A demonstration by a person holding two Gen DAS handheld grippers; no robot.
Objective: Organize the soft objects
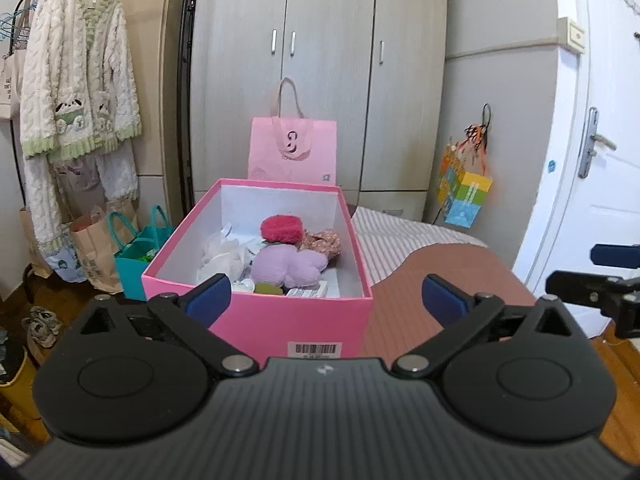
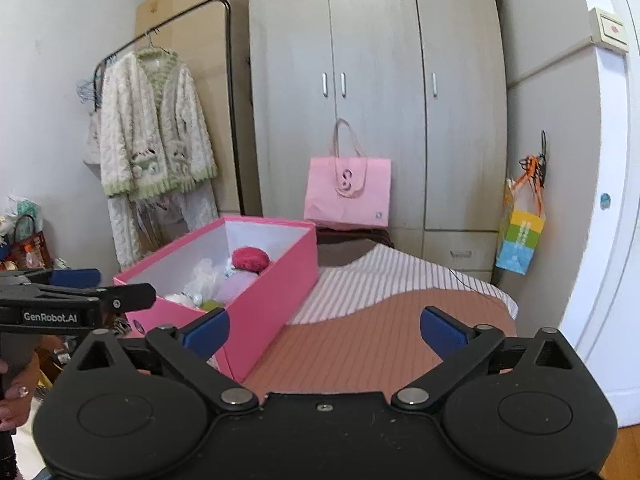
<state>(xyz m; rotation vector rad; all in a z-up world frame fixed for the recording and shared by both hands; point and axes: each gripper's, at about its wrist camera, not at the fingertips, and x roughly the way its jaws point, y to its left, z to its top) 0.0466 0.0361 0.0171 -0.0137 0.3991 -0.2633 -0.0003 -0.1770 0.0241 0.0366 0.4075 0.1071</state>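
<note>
Both tongs, left [image 1: 326, 296] and right [image 2: 325, 330], gape wide, empty; pink box [image 1: 256, 316] of soft toys just ahead on the bed [image 2: 360, 344]. "GenRobot.AI" legible; barcode label [image 1: 315, 349] seemingly unreadable.

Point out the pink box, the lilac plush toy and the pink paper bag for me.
pink box [image 1: 256, 322]: left wrist view, on its near outer wall.
lilac plush toy [image 1: 286, 266]: left wrist view, on its body.
pink paper bag [image 2: 347, 200]: right wrist view, on its front face.
</note>
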